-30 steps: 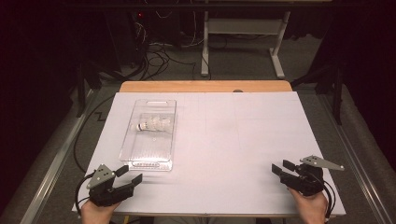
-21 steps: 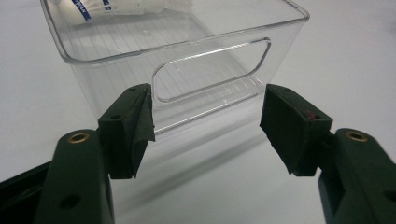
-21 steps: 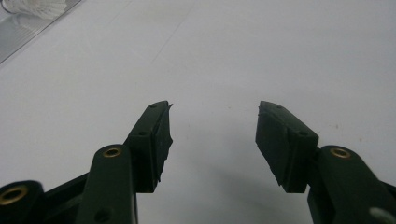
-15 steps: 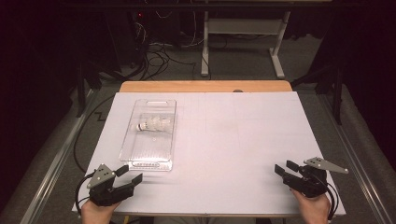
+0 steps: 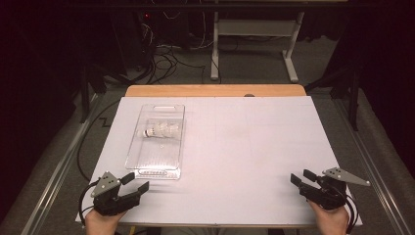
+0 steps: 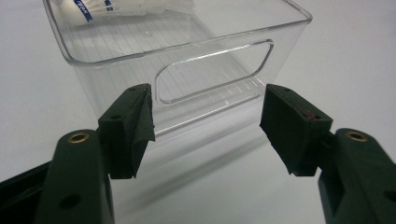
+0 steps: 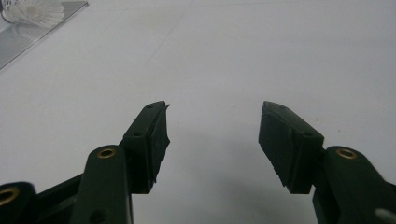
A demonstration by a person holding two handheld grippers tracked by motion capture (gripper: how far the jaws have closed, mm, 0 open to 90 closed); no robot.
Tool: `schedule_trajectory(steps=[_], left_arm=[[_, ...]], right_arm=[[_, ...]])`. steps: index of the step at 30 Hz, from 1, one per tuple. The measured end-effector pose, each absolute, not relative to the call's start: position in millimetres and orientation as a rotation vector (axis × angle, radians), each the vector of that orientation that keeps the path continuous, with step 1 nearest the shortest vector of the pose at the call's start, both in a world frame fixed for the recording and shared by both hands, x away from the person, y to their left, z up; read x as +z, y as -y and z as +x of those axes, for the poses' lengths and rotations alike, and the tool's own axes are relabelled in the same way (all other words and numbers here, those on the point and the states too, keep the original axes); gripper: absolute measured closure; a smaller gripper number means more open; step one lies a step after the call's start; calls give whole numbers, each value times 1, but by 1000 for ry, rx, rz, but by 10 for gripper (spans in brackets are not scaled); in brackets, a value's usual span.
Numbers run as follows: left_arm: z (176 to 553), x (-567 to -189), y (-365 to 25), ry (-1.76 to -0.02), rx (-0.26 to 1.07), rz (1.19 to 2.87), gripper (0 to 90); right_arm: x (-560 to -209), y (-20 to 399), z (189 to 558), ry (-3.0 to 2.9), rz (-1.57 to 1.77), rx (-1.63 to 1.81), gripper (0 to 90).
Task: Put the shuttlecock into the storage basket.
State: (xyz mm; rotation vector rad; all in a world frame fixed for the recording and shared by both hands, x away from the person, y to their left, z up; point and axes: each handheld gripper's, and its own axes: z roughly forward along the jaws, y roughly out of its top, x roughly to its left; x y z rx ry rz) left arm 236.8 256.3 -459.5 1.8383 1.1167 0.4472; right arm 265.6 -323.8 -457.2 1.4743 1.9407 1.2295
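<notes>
A dim room lies behind the table: cables [image 5: 161,58] trail over a grey floor and a white frame [image 5: 254,44] stands at the far side. The table [image 5: 254,147] carries a plain white sheet, with a strip of wood showing along its far edge.

On the left half sits a clear plastic bin [image 5: 157,142], long side running near to far, and a white shuttlecock [image 5: 160,130] lies on its side in the far half of the bin. The left gripper [image 5: 136,182] rests at the near left corner, jaws spread, just short of the bin's near end wall with its handle cutout [image 6: 215,72]; nothing is between the pads. The right gripper [image 5: 302,177] rests at the near right corner, well apart from the bin, and its jaws have just been opening, with bare sheet between them.

This looks like a pause between steps, both tools idle. If the shuttlecock is wanted next, a gripper must rise over the bin's rim, come down inside and close gently on the cork end, since the feathers crush easily.
</notes>
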Motion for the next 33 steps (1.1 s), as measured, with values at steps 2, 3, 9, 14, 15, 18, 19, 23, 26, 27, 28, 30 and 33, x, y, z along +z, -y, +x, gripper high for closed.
schedule_trajectory(steps=[2,3,9,14,15,18,19,23,26,27,28,30,33], left_arm=[[237,-459,-256,-1117,447,1837,353],[237,-459,-257,-1118,447,1837,353],[237,-460,-257,-1119,445,1832,352],[238,-459,-257,-1120,444,1830,353],[238,-459,-257,-1122,443,1829,353],[238,-459,-257,-1122,441,1826,353],[238,-459,-257,-1123,441,1826,352],[237,-459,-258,-1123,441,1824,353],[237,-459,-258,-1123,441,1822,352],[237,-459,-258,-1124,441,1821,353],[237,-459,-258,-1124,440,1820,353],[237,-459,-258,-1123,441,1820,353],[237,-459,-259,-1124,440,1819,353]], right_arm=[[-458,325,265,-1937,1472,1236,420],[-458,325,264,-1934,1475,1238,419],[-458,328,261,-1927,1480,1256,411],[-458,328,258,-1925,1480,1261,405],[-458,328,258,-1921,1482,1264,405],[-458,329,257,-1920,1490,1274,401],[-458,330,256,-1918,1487,1273,399],[-458,330,255,-1916,1491,1275,393],[-458,330,253,-1912,1496,1278,392],[-459,331,253,-1912,1496,1278,391],[-459,331,253,-1913,1498,1279,390],[-459,331,253,-1913,1495,1278,388],[-460,332,253,-1910,1495,1279,387]])
